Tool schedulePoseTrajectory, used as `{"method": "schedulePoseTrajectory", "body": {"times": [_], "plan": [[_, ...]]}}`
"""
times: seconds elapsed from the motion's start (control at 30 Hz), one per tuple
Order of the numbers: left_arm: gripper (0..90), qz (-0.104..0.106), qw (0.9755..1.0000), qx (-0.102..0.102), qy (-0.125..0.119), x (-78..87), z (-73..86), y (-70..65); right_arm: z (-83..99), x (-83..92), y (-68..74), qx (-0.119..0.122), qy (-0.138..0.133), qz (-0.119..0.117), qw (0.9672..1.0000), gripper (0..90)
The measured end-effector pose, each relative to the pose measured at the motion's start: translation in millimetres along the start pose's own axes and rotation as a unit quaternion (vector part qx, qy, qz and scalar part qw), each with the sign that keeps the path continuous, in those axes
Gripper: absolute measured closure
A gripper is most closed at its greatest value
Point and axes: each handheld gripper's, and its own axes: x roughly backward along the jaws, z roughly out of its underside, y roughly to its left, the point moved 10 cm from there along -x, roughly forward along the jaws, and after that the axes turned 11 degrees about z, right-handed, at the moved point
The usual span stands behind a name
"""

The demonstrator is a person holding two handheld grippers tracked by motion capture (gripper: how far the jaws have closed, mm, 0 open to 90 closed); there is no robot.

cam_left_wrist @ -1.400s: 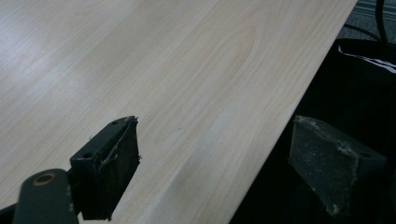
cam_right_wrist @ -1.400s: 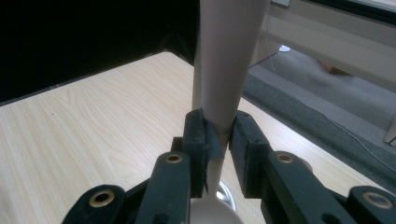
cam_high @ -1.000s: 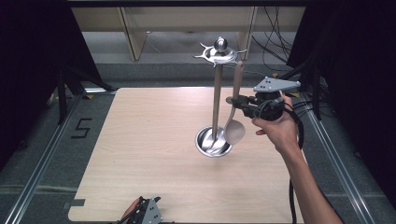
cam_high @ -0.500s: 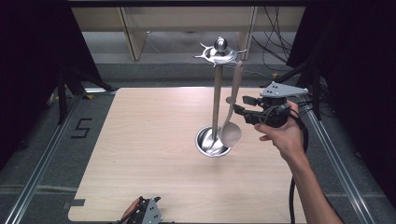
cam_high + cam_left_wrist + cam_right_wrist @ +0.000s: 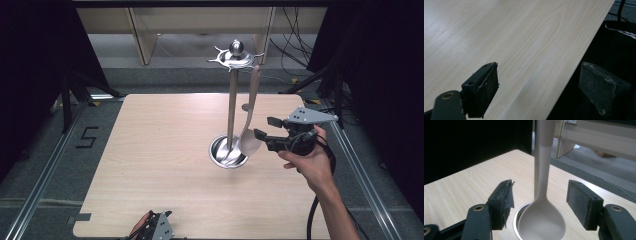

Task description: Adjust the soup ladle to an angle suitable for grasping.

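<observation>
I counted one spoon (image 5: 248, 140) hanging on one stand (image 5: 231, 107); my right gripper (image 5: 262, 129) had just been opening, its jaws apart off the spoon, and my left gripper (image 5: 537, 92) gaped empty.

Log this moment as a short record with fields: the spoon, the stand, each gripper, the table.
spoon: pale, hanging from the stand's top hook, bowl down over the base
stand: metal pole with round base dish, upright on table
right gripper: fingers just been opening, either side of the spoon bowl, not pressing it
left gripper: open, over the table's near edge
table: light wood
</observation>
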Motion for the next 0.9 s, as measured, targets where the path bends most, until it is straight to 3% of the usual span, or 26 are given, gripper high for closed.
{"method": "schedulePoseTrajectory", "body": {"times": [0.3,0.37,0.43,0.5,0.6,0.83,0.87,0.9], "plan": [[15.2,0.002,1.0000,0.005,-0.006,-0.7,-0.8,-0.4,18.9,5.9,4.1,0.006,0.005,-0.005,1.0000,37.1],[15.2,0.006,0.9999,0.006,-0.005,-1.0,-0.3,-1.1,23.5,6.8,8.3,-0.005,0.013,-0.009,0.9999,37.2],[15.2,0.004,0.9999,0.007,-0.006,-0.9,-0.6,-1.1,23.8,4.9,7.1,0.006,0.004,-0.008,0.9999,37.2],[15.2,-0.002,1.0000,0.000,-0.001,0.5,-0.2,0.5,29.2,5.6,11.0,-0.007,0.014,-0.012,0.9998,37.0],[15.2,-0.001,1.0000,0.000,0.000,0.3,-0.1,0.4,32.8,3.2,13.1,-0.013,0.004,-0.013,0.9998,36.9],[15.2,-0.001,1.0000,-0.001,-0.001,0.2,-0.8,0.4,43.1,3.7,10.2,-0.006,0.007,-0.009,0.9999,36.2],[15.1,-0.001,1.0000,-0.003,0.000,0.1,-0.6,0.7,44.6,4.2,11.9,-0.016,0.010,-0.011,0.9998,36.1],[15.1,0.002,1.0000,0.000,0.000,-0.4,-0.4,0.0,45.6,3.6,10.8,-0.007,0.007,-0.014,0.9998,36.1]]}}
